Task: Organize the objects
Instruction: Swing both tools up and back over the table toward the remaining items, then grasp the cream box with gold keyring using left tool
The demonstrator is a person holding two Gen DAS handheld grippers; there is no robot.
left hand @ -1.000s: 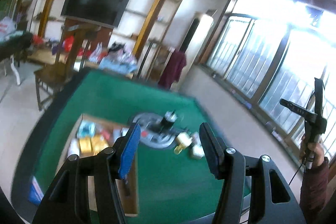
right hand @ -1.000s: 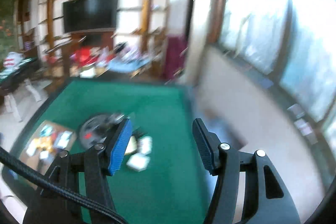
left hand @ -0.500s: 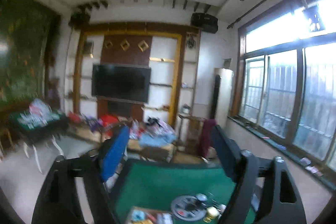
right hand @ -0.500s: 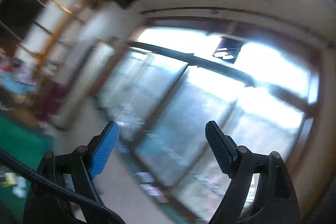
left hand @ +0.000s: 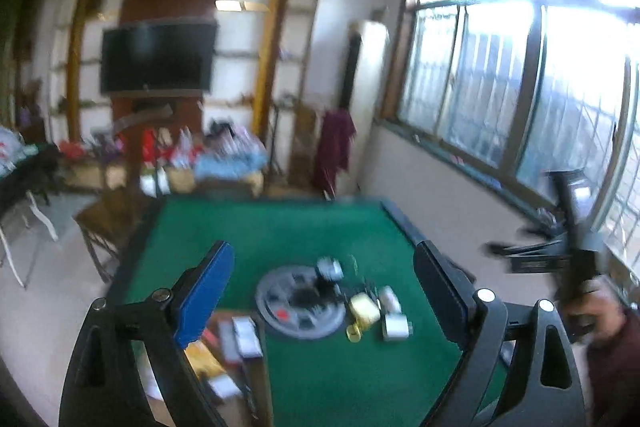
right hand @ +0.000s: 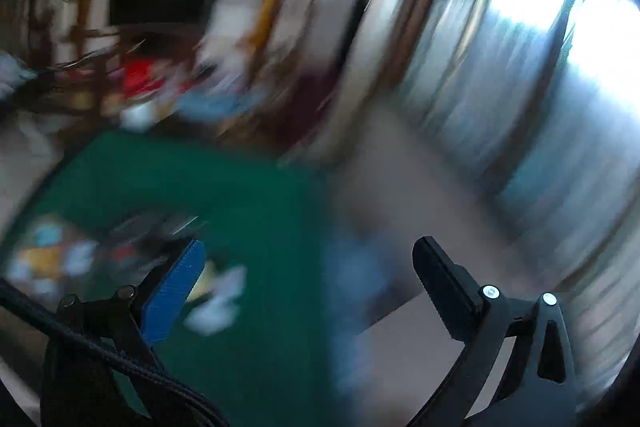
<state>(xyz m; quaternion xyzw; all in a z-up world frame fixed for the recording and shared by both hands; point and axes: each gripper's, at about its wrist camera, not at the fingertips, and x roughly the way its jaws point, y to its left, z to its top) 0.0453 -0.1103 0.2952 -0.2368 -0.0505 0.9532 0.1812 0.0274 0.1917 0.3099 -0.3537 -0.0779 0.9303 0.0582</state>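
1. Right now the left gripper (left hand: pixel 322 293) hangs above the near side of the green table (left hand: pixel 280 227), its jaws spread wide with nothing between them; they have just been opening.
2. Off to the side, the right gripper (right hand: pixel 308 277) is equally wide and empty, its jaws likewise just opened; its own view is smeared by motion.
3. Half a second back the left camera looked mostly at wall and ceiling; now it tips down onto the tabletop, so I'd say sorting has not begun and both tools are only lining up.
4. Ahead of the left jaws lies one round grey tray (left hand: pixel 300 303) with small dark and red bits on it, too blurred to count.
5. Just beside the tray's right edge sit one yellow item (left hand: pixel 363 311) and two white ones (left hand: pixel 394 313), close together.
6. Nearer, at the left, one wooden box (left hand: pixel 240 355) holds several packets, count unclear.
7. A hand (left hand: pixel 600 307) in a dark red sleeve holds the right tool.
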